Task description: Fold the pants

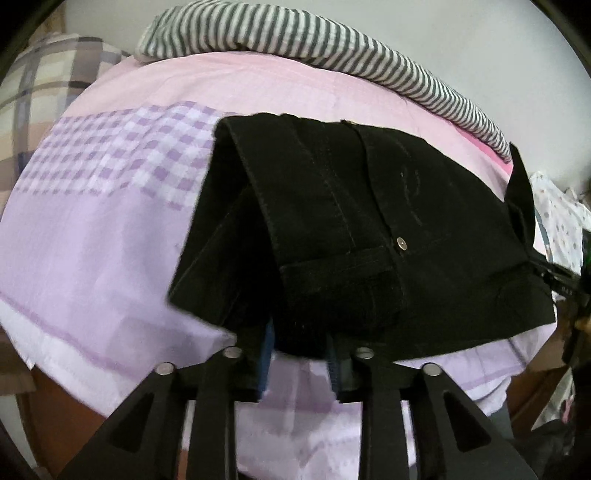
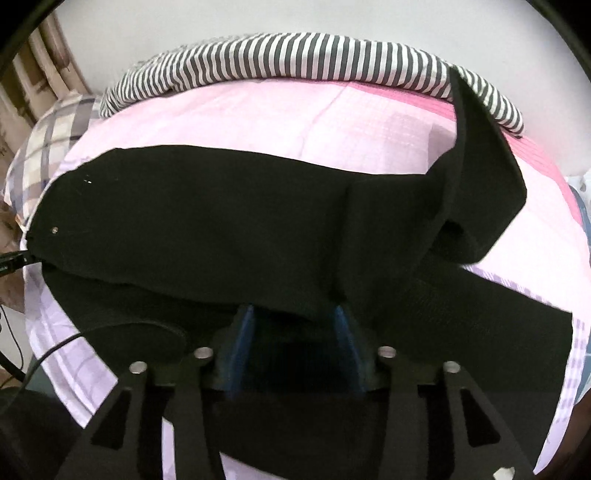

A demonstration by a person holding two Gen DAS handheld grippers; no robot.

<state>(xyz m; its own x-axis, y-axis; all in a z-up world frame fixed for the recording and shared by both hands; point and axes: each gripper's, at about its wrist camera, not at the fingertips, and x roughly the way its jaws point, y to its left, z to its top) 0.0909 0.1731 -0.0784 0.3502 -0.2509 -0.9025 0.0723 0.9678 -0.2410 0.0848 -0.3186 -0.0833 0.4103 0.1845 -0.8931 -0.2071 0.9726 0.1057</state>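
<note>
Black pants [image 1: 362, 229] lie partly folded on a pink and lilac bed sheet [image 1: 92, 236]. In the left wrist view the waist end with a metal rivet is lifted, and its near edge drapes over my left gripper [image 1: 301, 354], whose blue-padded jaws stand apart with cloth over their tips. In the right wrist view the pants [image 2: 207, 236] stretch across the bed, with one end folded up at the right. My right gripper [image 2: 295, 332] has its blue pads apart, with black cloth over and between them. Whether either grips the cloth is hidden.
A grey-and-white striped cover [image 1: 295, 33] lies along the far edge of the bed by the wall. A plaid pillow [image 1: 40, 96] is at the far left. Patterned cloth [image 1: 561, 221] and clutter sit off the bed's right side. A cable [image 2: 22, 362] hangs at the left.
</note>
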